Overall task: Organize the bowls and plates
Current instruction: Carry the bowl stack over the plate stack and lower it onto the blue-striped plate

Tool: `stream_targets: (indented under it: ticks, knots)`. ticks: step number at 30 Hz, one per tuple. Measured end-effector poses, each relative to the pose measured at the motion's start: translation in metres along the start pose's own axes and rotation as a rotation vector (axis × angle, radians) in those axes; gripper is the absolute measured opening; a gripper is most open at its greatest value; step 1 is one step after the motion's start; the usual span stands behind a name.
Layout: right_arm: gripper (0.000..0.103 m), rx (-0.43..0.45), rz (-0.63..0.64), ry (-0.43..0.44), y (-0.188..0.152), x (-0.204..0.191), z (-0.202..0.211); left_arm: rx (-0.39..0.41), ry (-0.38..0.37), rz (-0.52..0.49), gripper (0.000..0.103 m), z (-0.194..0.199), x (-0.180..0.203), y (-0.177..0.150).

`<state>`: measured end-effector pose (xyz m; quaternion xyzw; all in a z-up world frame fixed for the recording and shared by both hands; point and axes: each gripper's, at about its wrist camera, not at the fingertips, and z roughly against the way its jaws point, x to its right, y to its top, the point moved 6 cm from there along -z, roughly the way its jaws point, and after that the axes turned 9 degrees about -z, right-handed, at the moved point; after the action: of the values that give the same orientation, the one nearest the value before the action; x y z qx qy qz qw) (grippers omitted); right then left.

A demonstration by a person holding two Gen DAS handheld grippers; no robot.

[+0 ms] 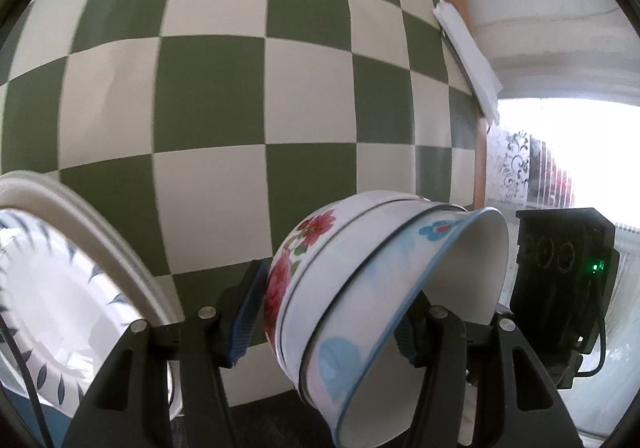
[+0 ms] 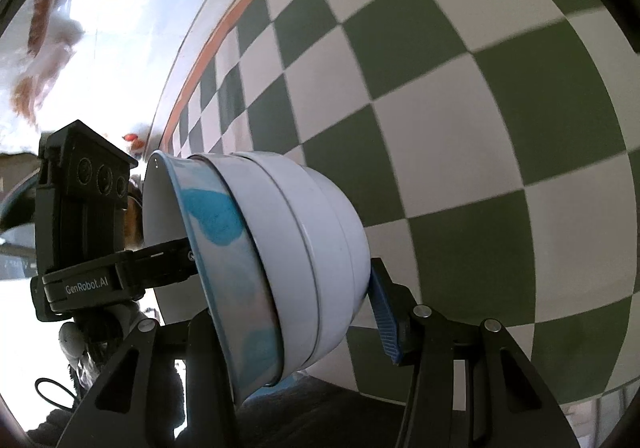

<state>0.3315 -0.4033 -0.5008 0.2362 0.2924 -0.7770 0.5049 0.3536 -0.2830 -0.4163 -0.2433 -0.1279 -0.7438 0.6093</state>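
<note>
A stack of nested bowls (image 1: 360, 288) is held tilted on its side in the air between both grippers. The outer bowl has blue patterns, and an inner one has red flowers. My left gripper (image 1: 324, 320) is shut on the stack from one side. My right gripper (image 2: 296, 312) is shut on the same stack (image 2: 288, 248) from the other side. Each gripper shows in the other's view: the right one (image 1: 560, 288) and the left one (image 2: 84, 232). A stack of white plates with dark leaf marks (image 1: 60, 288) stands at the lower left of the left wrist view.
A green and white checkered wall (image 1: 248, 88) fills the background of both views. A bright window with a patterned curtain (image 1: 532, 168) is at the right of the left wrist view. A shiny pale surface (image 2: 100, 28) lies to the upper left in the right wrist view.
</note>
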Motion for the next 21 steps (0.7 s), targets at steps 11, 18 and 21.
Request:
stream_targets:
  ticks: [11,18,21]
  knots:
    - [0.050,-0.031,0.082,-0.006,-0.008,-0.058,-0.013,0.054,-0.002,0.038,0.054,0.049,-0.026,-0.019]
    - [0.049,-0.048,0.112,0.009,-0.028,-0.098,-0.046,0.079,0.017,0.056,0.054,0.079,-0.061,-0.038]
    - [0.049,-0.066,0.129,0.010,-0.040,-0.112,-0.063,0.086,0.020,0.078,0.054,0.090,-0.081,-0.047]
